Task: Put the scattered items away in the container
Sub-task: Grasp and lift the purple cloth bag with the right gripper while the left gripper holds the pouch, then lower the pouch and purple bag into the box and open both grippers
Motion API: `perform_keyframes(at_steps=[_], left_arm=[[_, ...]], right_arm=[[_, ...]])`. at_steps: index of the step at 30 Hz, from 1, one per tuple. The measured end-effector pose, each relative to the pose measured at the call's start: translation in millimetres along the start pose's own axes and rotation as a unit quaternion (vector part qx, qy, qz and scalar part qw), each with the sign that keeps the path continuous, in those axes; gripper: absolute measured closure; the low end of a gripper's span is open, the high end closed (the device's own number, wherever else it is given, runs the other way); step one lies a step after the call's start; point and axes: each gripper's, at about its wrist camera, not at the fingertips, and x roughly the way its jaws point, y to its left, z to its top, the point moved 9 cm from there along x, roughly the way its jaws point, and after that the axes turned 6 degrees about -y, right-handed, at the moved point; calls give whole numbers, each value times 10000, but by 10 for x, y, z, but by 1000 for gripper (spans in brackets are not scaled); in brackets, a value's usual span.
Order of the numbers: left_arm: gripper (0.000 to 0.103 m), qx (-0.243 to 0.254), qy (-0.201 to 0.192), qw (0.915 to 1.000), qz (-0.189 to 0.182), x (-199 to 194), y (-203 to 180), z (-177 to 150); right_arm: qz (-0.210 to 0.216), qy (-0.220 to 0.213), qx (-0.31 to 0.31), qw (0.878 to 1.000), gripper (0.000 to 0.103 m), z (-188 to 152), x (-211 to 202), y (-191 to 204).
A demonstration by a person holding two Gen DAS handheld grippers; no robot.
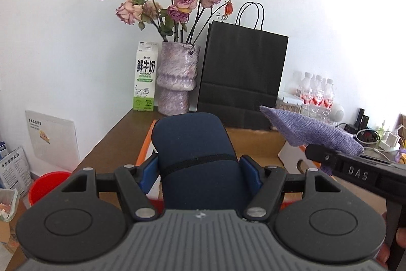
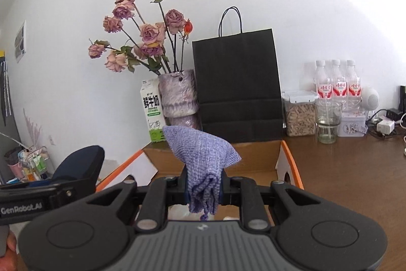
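At the time of inspection both tools were loaded and raised in front of the cardboard box (image 2: 256, 153), which stood open on the brown table (image 2: 350, 169) with its orange-edged flaps spread. The left tool (image 1: 199, 169) was clamped on a dark navy soft case (image 1: 192, 144), its blue pads pressed against both flanks of the case at a black elastic band; the case stood upright between them, projecting well above the fingers. The right tool (image 2: 204, 188) was fully closed on a bunched purple knitted cloth (image 2: 203, 151), pinched low, with most of the fabric fanned loosely above the fingers and a small tail hanging below. Neither item was in the box yet. Several risks were judged to follow. The cloth was held by a narrow gather only — a quick swing could, in my assessment, let it slide out and fall on the table short of the box. The case was bulky and smooth-sided, so it might pivot in the grip and strike a flap on the way down. The two tools stood close side by side, and simultaneous release could bring them into collision. Behind the box, a black paper bag (image 2: 237, 83), a vase of dried roses (image 2: 179, 98) and a milk carton (image 2: 152, 111) stood close — an overreach could topple them.
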Motion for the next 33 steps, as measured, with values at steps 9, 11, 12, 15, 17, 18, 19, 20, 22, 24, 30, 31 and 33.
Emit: perform_keyframes(at_steps=[9,11,12,15,17,18,19,20,22,24,30,31,33], left_arm=[[34,125,-4,9997,196,802,-76,-39],[34,124,166,9996,196,864,-49,-160],[34,148,251,9993,221,885,-39,-210],[36,202,329,9989,266,894,-18,-292],[36,228,330,9988,288,883,-13,-310],[36,254,313,9988,293,876,-18,-311],[36,276,296,9987,297,868,-21,-311],[36,297,283,9987,308,862,-24,-309],[34,317,265,9985,357,855,-23,-309],[24,337,150,9980,508,824,0,-287],[0,364,-307,9958,778,661,40,-170],[0,350,-299,9960,772,658,40,-174],[0,372,-266,9957,810,663,45,-180]], right_arm=[[-221,182,67,9996,85,-86,519,-218],[-277,265,120,9992,85,-149,557,-263],[-290,293,135,9991,85,-170,571,-274],[-306,342,103,9989,85,-219,590,-263],[-310,348,50,9989,85,-242,577,-245],[-317,350,23,9989,85,-251,575,-239],[-328,351,-3,9988,85,-257,574,-233],[-342,359,-28,9988,85,-262,575,-227],[-362,391,-42,9986,81,-277,582,-228],[-427,420,-80,9982,61,-297,577,-233],[-581,140,-381,9975,0,-244,452,-167],[-568,127,-392,9975,0,-235,444,-153],[-554,145,-427,9974,0,-239,439,-134]])
